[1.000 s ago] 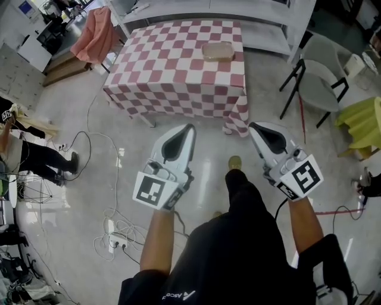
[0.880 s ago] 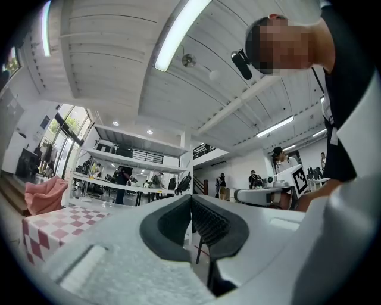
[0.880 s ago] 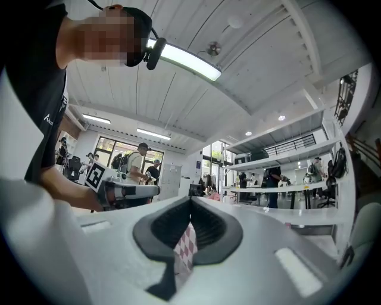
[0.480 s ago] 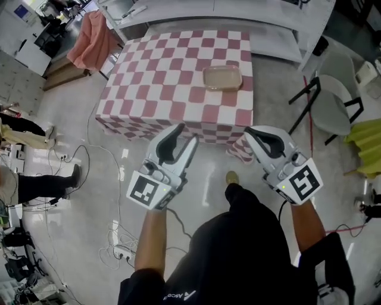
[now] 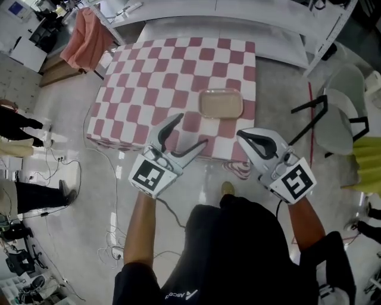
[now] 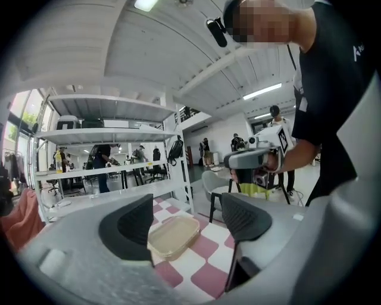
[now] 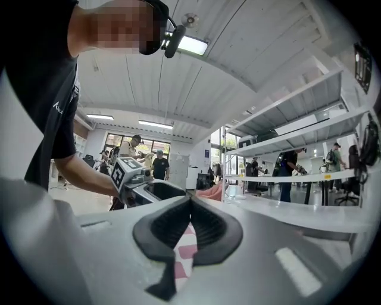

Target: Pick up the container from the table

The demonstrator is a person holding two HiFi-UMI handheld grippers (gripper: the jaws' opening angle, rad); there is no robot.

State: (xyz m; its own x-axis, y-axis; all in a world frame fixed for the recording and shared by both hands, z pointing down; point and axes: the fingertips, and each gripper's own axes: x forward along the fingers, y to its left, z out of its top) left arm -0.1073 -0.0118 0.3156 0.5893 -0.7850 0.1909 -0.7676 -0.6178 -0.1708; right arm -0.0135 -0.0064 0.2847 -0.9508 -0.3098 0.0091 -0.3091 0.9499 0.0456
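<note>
A shallow beige container (image 5: 221, 103) lies on the red-and-white checked table (image 5: 155, 77), towards its near right side. My left gripper (image 5: 191, 131) hovers over the table's near edge, short of the container and to its left. Its jaws have just been opening and stand apart with nothing between them. In the left gripper view the container (image 6: 174, 235) shows ahead, in the gap of the left gripper (image 6: 189, 205). My right gripper (image 5: 243, 136) is shut and empty, at the table's near right corner, apart from the container. In its own view the right gripper (image 7: 190, 202) points level past the cloth (image 7: 186, 244).
A grey chair with black legs (image 5: 342, 113) stands right of the table, with a yellow-green cloth (image 5: 366, 161) beyond it. White shelving (image 5: 238, 12) runs behind the table. A pink cloth (image 5: 83, 36) hangs at the far left. Cables (image 5: 113, 238) and people's legs (image 5: 18, 125) are on the floor at left.
Both grippers have advanced to the table's near edge, and the table and container now appear closer. The left jaws, shut before, have spread apart. The right jaws stay shut.
</note>
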